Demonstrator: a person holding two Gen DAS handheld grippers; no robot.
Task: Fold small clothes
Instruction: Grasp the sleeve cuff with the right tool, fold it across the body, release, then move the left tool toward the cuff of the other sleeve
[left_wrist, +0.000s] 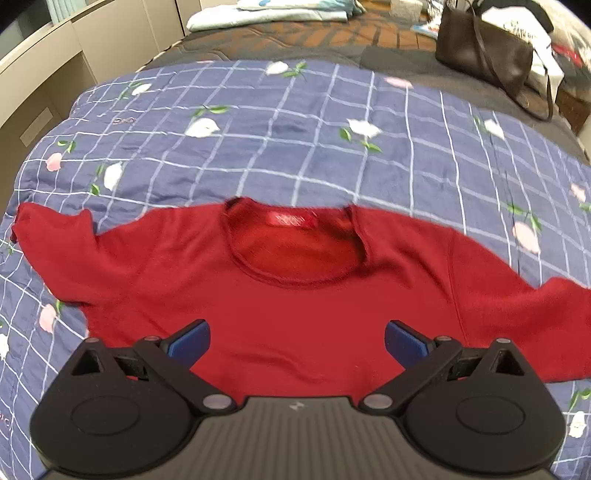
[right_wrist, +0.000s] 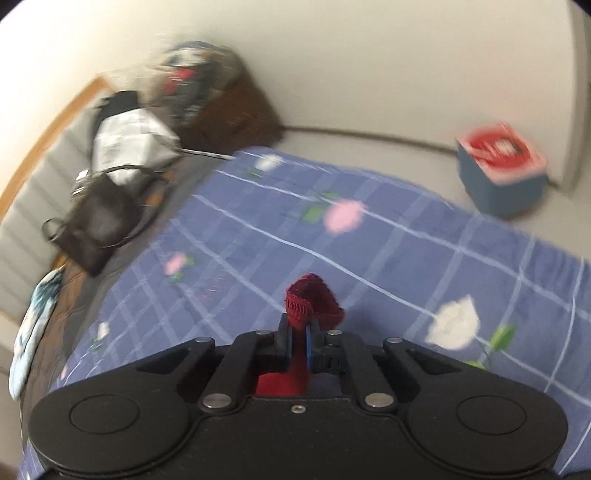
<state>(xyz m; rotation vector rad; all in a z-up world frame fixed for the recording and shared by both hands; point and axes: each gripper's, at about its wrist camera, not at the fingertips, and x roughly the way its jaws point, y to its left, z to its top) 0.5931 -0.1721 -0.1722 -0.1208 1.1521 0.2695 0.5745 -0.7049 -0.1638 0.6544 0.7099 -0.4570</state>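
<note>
A red sweater (left_wrist: 295, 325) lies flat on a blue checked flowered quilt (left_wrist: 258, 147), neckline away from me, both sleeves spread to the sides. My left gripper (left_wrist: 297, 341) is open and empty, hovering over the sweater's chest with its blue pads (left_wrist: 192, 341) wide apart. In the right wrist view my right gripper (right_wrist: 300, 341) is shut on a bunched edge of the red sweater (right_wrist: 314, 302), held above the quilt (right_wrist: 369, 240). That view is blurred.
A dark handbag (left_wrist: 484, 51) and a white bag (left_wrist: 517, 22) sit at the far right of the bed. Folded light-blue clothes (left_wrist: 273, 13) lie at the far end. A blue box with a red top (right_wrist: 502, 170) stands on the floor beside the bed.
</note>
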